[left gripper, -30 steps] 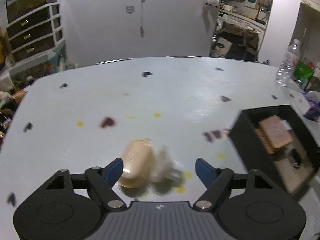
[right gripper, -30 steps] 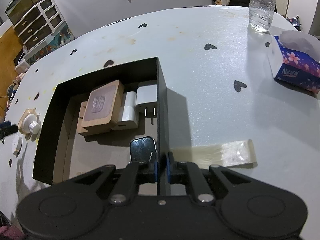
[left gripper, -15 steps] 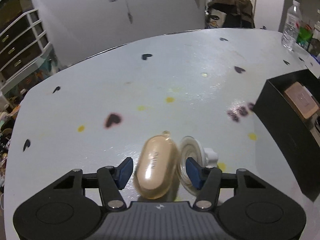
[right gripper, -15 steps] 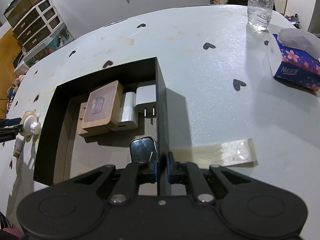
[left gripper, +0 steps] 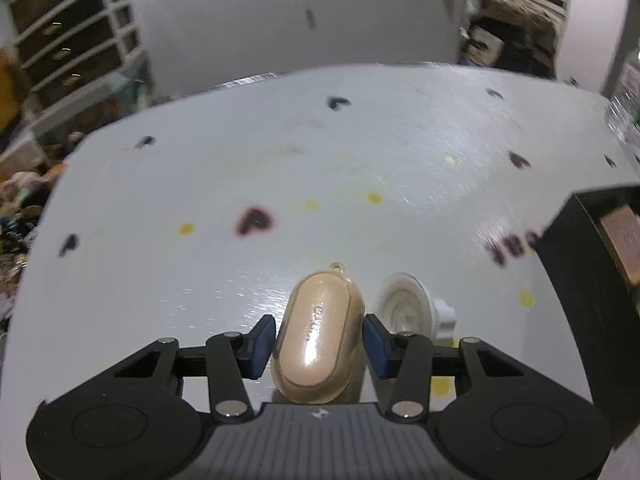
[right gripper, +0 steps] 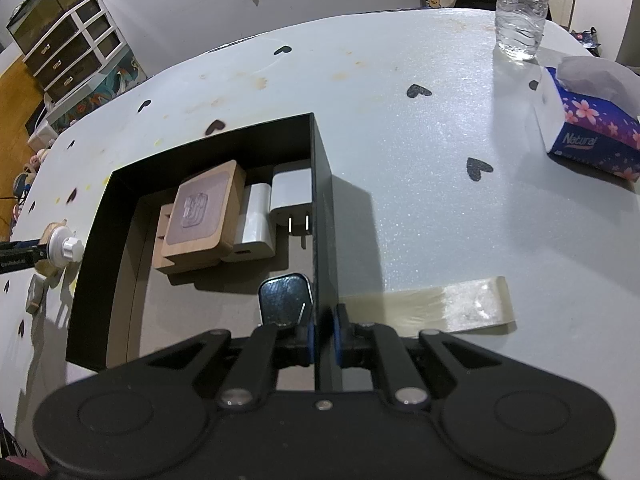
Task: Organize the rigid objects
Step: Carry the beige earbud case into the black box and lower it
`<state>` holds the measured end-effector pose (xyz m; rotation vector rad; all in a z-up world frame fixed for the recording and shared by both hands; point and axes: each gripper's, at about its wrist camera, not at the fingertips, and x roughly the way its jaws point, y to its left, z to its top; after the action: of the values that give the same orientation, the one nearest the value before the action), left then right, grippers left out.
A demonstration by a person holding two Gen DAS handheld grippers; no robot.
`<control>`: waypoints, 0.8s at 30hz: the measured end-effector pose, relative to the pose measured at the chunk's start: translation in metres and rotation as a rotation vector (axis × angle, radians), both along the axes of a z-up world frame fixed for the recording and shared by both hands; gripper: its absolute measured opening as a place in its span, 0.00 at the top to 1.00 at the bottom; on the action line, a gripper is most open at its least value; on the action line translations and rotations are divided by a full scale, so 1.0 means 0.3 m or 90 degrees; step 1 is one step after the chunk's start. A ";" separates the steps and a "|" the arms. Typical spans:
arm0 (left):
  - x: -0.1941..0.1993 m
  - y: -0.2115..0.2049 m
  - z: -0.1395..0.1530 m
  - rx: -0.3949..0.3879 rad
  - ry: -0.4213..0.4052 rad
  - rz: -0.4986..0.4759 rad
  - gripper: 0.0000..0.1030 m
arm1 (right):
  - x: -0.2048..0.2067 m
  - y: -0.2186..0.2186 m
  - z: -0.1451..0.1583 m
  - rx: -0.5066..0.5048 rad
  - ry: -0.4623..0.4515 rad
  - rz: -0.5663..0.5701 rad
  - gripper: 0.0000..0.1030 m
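A beige oval case (left gripper: 320,320) lies on the white table between the blue pads of my left gripper (left gripper: 318,340). Its jaws are closing, and both pads touch the case's sides. A white suction-cup knob (left gripper: 404,308) sits just right of the case, outside the right finger. My right gripper (right gripper: 324,332) is shut on the right wall of the black box (right gripper: 320,168). Inside the box lie a wooden square block (right gripper: 202,210), two white chargers (right gripper: 290,190) and a dark glossy item (right gripper: 284,296). The box's left corner (left gripper: 580,280) shows at the right of the left wrist view.
A strip of clear tape (right gripper: 440,304) lies on the table right of the box. A blue tissue box (right gripper: 592,132) and a water bottle (right gripper: 520,8) stand at the far right. A small grey piece (right gripper: 35,296) lies left of the box. Drawer units stand beyond the table's far left edge.
My left gripper came forward and down over the beige case and its jaws narrowed from wide apart until they touch it. The right gripper and the box have not moved.
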<state>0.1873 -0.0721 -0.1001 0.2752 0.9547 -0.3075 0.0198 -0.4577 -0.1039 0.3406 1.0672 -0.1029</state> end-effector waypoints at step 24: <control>-0.253 -0.485 0.228 -0.211 0.081 -0.181 0.55 | 0.002 0.012 -0.001 -0.007 -0.003 0.003 0.91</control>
<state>0.1114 -0.2175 -0.0316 0.0866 0.9720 -0.7432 0.0204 -0.4543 -0.1041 0.3277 1.0630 -0.1041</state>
